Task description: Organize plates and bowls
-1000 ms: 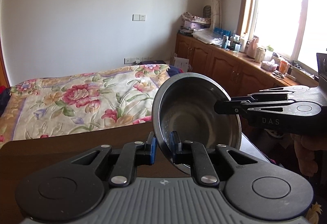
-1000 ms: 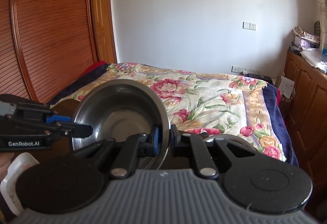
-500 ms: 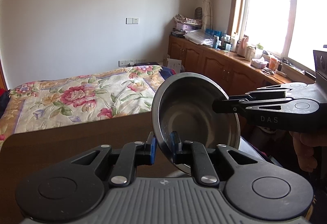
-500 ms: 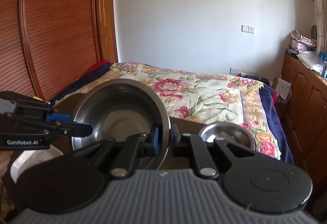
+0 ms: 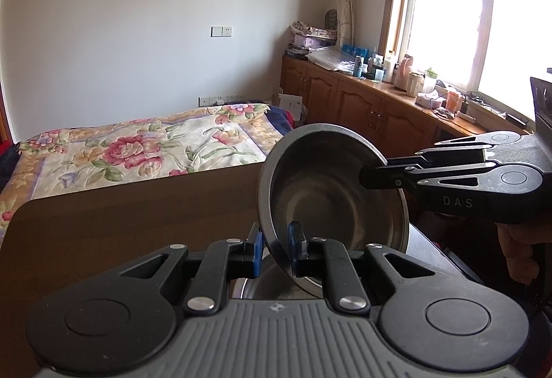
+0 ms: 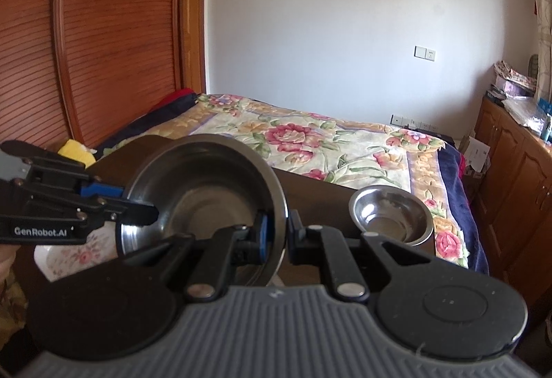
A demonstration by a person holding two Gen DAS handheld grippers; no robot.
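Observation:
A large steel bowl [image 5: 331, 191] hangs tilted above the dark wooden table [image 5: 120, 222]. My left gripper [image 5: 276, 250] is shut on its near rim in the left wrist view. My right gripper [image 5: 365, 176] is shut on the opposite rim, coming in from the right. In the right wrist view the same bowl [image 6: 203, 198] sits between my right gripper [image 6: 276, 235] and my left gripper [image 6: 138, 205]. A smaller steel bowl [image 6: 390, 219] stands on the table to the right. A white floral plate [image 6: 65, 254] lies low at the left, partly hidden by the left gripper.
A bed with a floral cover [image 5: 145, 147] lies just beyond the table's far edge. Wooden cabinets [image 5: 372, 109] cluttered with bottles run under the window on the right. A slatted wooden wardrobe [image 6: 103, 33] stands at the left. A person's hand [image 5: 521, 240] holds the right gripper.
Both grippers have kept their hold on the large bowl while both views tipped downward. More of the table, the small bowl and the floral plate now show.

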